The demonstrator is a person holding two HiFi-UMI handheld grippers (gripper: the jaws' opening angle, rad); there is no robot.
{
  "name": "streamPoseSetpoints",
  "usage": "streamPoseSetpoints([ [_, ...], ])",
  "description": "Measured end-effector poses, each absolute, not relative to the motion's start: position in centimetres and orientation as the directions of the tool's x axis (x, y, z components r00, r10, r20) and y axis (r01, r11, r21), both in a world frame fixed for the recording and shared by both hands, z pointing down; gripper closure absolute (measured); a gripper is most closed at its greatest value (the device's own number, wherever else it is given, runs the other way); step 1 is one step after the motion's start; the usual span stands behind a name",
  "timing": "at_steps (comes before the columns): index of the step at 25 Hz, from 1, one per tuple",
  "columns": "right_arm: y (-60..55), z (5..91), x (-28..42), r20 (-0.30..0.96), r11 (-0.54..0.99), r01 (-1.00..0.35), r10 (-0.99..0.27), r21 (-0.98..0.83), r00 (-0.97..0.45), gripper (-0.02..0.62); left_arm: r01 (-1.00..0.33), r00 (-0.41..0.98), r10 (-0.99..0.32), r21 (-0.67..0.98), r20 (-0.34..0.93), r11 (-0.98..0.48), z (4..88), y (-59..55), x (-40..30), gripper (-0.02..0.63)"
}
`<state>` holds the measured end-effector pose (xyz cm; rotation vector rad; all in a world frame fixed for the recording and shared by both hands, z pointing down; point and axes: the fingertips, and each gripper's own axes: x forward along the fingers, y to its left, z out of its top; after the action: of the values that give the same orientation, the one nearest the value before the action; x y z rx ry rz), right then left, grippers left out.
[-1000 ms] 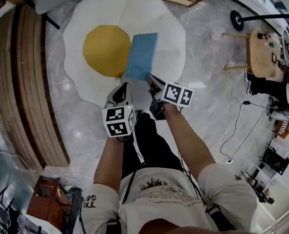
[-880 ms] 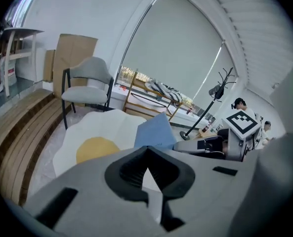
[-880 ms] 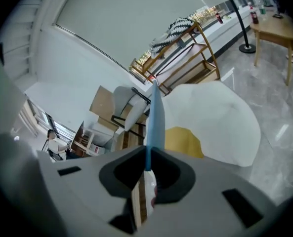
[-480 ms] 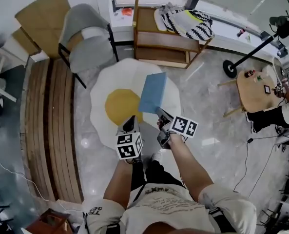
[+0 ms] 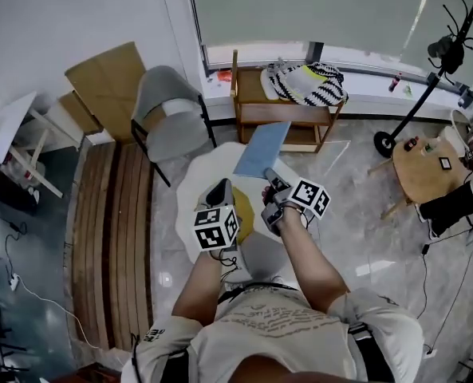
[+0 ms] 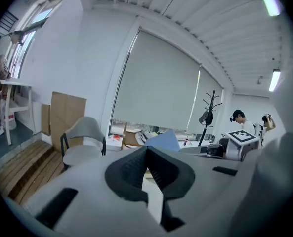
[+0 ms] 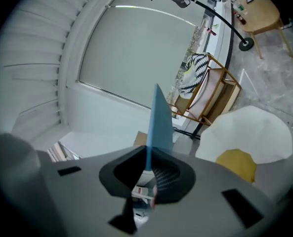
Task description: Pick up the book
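Observation:
A thin blue book (image 5: 262,152) hangs in the air, held by its near edge in my right gripper (image 5: 270,174), which is shut on it. The right gripper view shows the book (image 7: 158,122) edge-on, standing up out of the right gripper (image 7: 147,162) between its dark pads. My left gripper (image 5: 220,188) floats beside it to the left, apart from the book, with nothing in it. In the left gripper view that gripper (image 6: 146,149) has its pads together, and the book (image 6: 163,139) shows just beyond them.
Below lies a fried-egg-shaped rug (image 5: 196,183) on a marble floor. A grey chair (image 5: 168,118), a wooden shelf (image 5: 280,112) with a striped cloth (image 5: 304,82), a coat stand (image 5: 427,86) and a round wooden table (image 5: 423,166) stand around. Wooden decking (image 5: 108,238) runs along the left.
Both grippers have risen, and the book has come up off the rug with the right one. The head view has tilted up towards the window wall.

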<state>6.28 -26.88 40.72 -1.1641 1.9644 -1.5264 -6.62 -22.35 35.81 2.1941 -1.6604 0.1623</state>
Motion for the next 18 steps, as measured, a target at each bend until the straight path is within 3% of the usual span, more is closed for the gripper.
streamPoseSetpoints([
  [8, -28.0, 32.8, 5.8, -0.017, 0.158, -0.184, -0.801, -0.970, -0.598, 0.541, -0.952, 0.294, -0.937, 0.151, 0.188, -0.268, 28.6, -22.2, -6.0, 0.588],
  [18, -26.9, 31.7, 5.6, -0.047, 0.176, -0.153, -0.790, -0.972, -0.612, 0.541, -0.951, 0.294, -0.939, 0.150, 0.177, -0.269, 28.2, -21.4, -5.8, 0.588],
])
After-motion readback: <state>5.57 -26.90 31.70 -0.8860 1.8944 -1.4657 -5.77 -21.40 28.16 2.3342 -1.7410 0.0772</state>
